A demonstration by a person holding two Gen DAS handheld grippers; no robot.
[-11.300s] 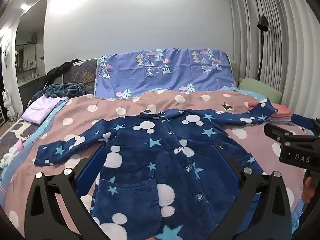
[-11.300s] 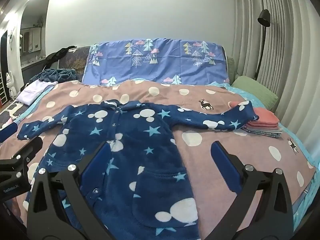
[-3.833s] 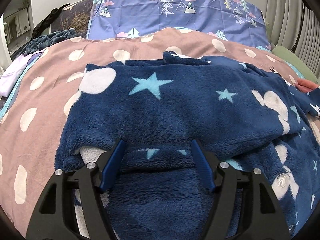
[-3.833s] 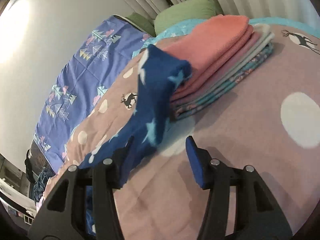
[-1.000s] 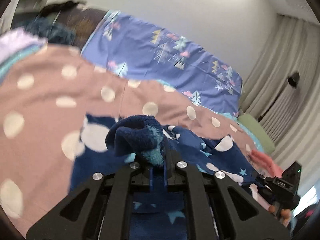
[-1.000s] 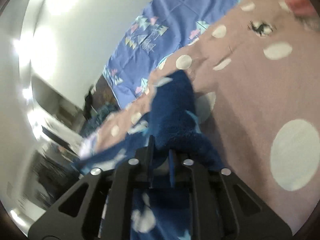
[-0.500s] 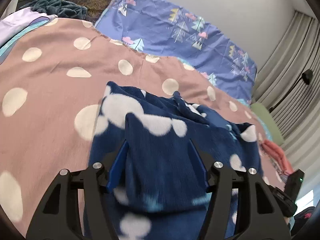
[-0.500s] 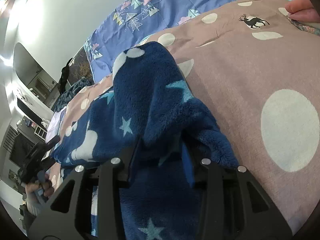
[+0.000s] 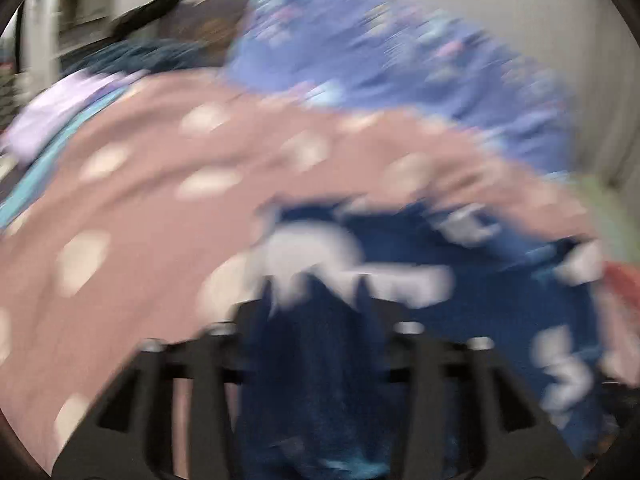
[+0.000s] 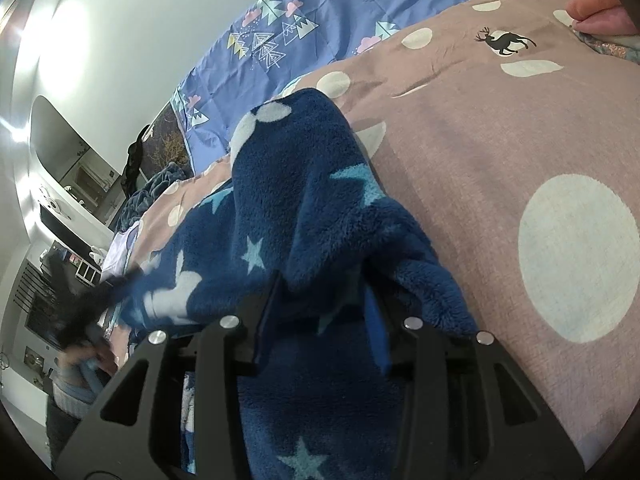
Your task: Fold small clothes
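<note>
I look down both claws at a navy fleece garment [image 10: 304,200], thick and fuzzy, printed with pale blue stars and white mouse-head blobs, lying bunched on the bed's pink polka-dot cover [image 10: 500,152]. Its folded-in part rises in a soft hump just ahead of my right claw [image 10: 320,312], with a loose flap spilling off to the right onto the cover. The garment's long axis runs from my claws away toward the head of the bed, where the blue tree-print quilt [image 10: 320,28] stands against the wall.

My right claw is at a middling gap, fleece filling the space between its blue pads [image 10: 376,324]; I cannot tell whether the pads press it. My left claw [image 9: 316,300] shows in a badly smeared view: its jaws are closing, with the navy fleece [image 9: 460,300] between the fingers, and the blur hides whether they touch it.

To the right of the garment the cover lies open, dotted white and marked with a small deer print [image 10: 504,42]. A folded stack of pink clothes [image 10: 600,12] sits at the far right edge of the bed. On the left side the cover also runs bare toward a lilac cloth [image 9: 60,116] near the bed's far left edge. A blurred hand [image 10: 88,356] with dark gear appears past the garment's left side.
</note>
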